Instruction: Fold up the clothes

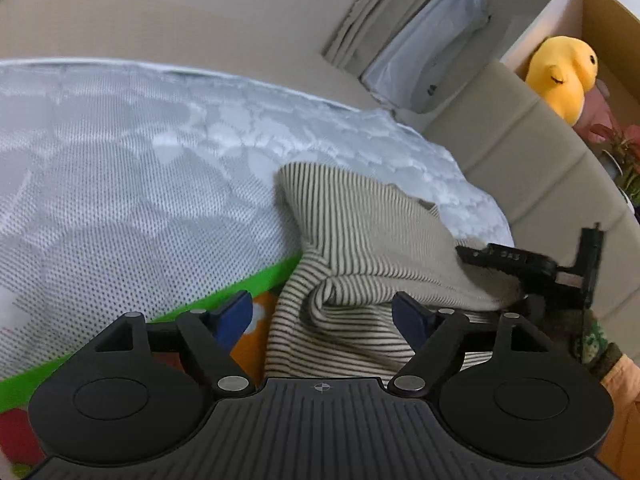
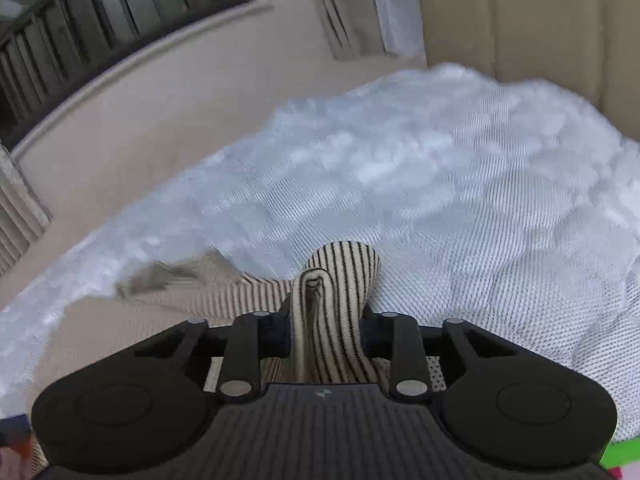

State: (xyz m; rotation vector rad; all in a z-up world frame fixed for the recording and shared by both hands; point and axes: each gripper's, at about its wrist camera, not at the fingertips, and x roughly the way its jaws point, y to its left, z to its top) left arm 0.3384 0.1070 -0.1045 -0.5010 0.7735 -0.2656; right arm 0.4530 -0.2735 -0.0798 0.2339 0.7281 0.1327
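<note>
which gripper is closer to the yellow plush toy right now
Right. In the left wrist view the right gripper, clamping the striped garment, sits below the yellow plush toy; the open left gripper is farther back.

text: none legible | labels: none | numbers: none

A bedroom in a home.

A bed with a white quilted mattress fills most of both views, backed by a padded beige headboard. Beige curtains hang by a barred window. A yellow plush toy sits in a wooden shelf niche beside a potted plant, and a bright play mat lies below the mattress edge.
</note>
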